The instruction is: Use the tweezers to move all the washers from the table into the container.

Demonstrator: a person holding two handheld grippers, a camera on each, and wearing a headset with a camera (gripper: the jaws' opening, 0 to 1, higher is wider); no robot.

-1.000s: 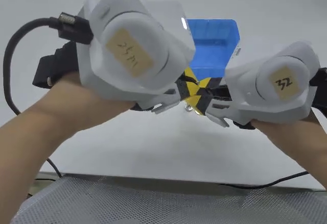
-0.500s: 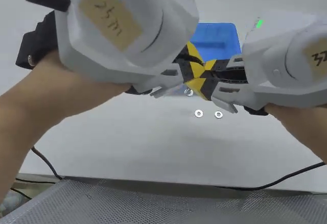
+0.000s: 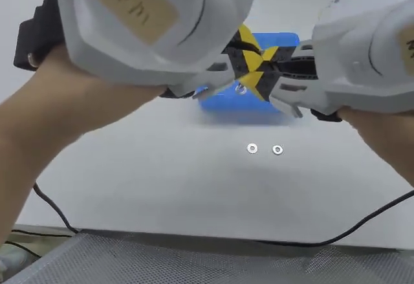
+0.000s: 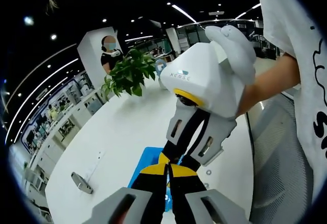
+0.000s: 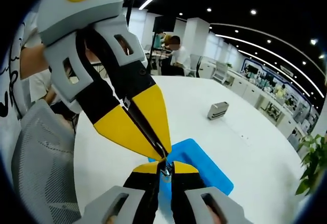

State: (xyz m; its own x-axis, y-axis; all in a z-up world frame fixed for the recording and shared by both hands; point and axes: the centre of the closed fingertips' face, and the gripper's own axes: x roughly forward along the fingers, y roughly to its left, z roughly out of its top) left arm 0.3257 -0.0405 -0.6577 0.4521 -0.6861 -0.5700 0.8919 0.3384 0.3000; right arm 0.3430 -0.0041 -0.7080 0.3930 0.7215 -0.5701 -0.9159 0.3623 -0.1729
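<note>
In the head view, the left gripper point(image 3: 251, 61) and the right gripper point(image 3: 266, 77) are seen raised, their yellow tips meeting over the near edge of the blue container point(image 3: 226, 103). A small shiny washer point(image 3: 240, 89) is seen just below that meeting point, in front of the container. On the white table point(image 3: 162, 180), nearer than the container, a second washer point(image 3: 252, 148) and a third washer point(image 3: 277, 149) lie side by side, apart from each other.

What is hidden there is shown in the right gripper view. Slim dark tweezers point(image 5: 145, 127) are clamped between the closed jaws of the left gripper and run down to the right gripper's own tips, above the container. The right gripper's jaws are drawn nearly together about the tweezers' end. Whether they press on it cannot be told.

In the left gripper view, a grey block point(image 4: 82, 183) is seen on the table beyond the container.

What the container holds cannot be told, as its inside is largely covered by the grippers.
</note>
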